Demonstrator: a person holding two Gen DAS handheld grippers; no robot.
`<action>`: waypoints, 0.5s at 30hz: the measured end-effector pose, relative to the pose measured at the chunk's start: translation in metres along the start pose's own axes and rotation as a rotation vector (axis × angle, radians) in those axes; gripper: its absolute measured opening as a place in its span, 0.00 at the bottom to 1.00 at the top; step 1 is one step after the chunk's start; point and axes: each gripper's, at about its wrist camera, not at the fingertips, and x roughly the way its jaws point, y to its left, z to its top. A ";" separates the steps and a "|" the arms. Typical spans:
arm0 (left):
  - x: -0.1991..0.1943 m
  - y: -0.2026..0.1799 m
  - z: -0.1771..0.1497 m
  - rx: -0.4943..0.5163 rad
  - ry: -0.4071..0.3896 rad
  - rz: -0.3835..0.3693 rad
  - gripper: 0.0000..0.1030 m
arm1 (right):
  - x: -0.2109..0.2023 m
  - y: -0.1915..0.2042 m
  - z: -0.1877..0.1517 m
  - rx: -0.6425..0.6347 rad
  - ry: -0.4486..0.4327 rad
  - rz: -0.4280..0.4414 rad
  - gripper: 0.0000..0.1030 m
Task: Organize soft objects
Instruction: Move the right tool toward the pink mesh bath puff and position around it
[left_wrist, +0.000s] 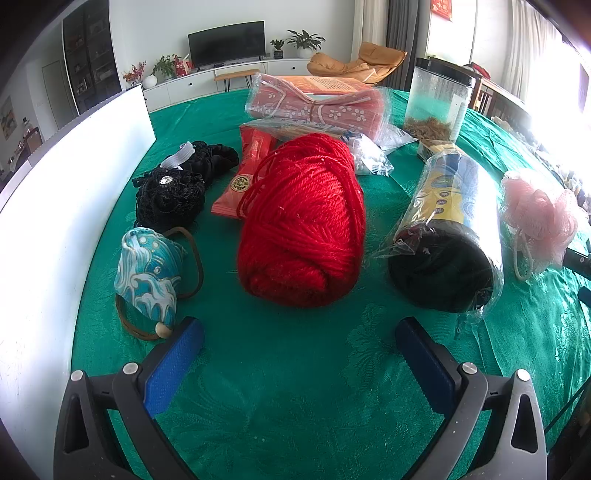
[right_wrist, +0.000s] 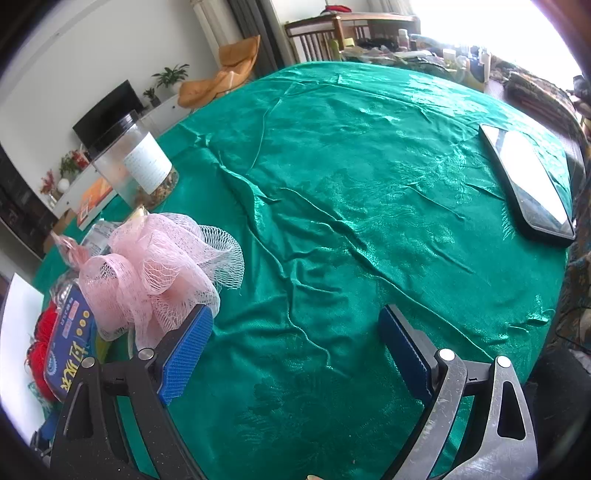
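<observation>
While your left gripper (left_wrist: 299, 341) spread, empty, red yarn (left_wrist: 301, 221) lies ahead on green cloth (left_wrist: 295, 387); only right view shows phone (right_wrist: 528, 184), right gripper (right_wrist: 295, 332) spread beside pink mesh sponge (right_wrist: 155, 273).

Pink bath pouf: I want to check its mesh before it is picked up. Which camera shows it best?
The right wrist view: the pink bath pouf sits close and large beside the right gripper, netting clearly visible. The left wrist view shows it only small, washed out at the right edge.
</observation>
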 end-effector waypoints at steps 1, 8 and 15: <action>0.000 0.000 0.000 0.000 0.000 0.000 1.00 | 0.000 0.000 0.000 -0.001 0.000 -0.001 0.91; 0.000 0.000 0.000 0.000 0.000 0.000 1.00 | -0.002 -0.006 0.001 0.019 -0.005 0.022 0.91; 0.000 0.000 0.000 0.000 0.000 0.000 1.00 | -0.003 -0.012 0.002 0.044 -0.012 0.051 0.91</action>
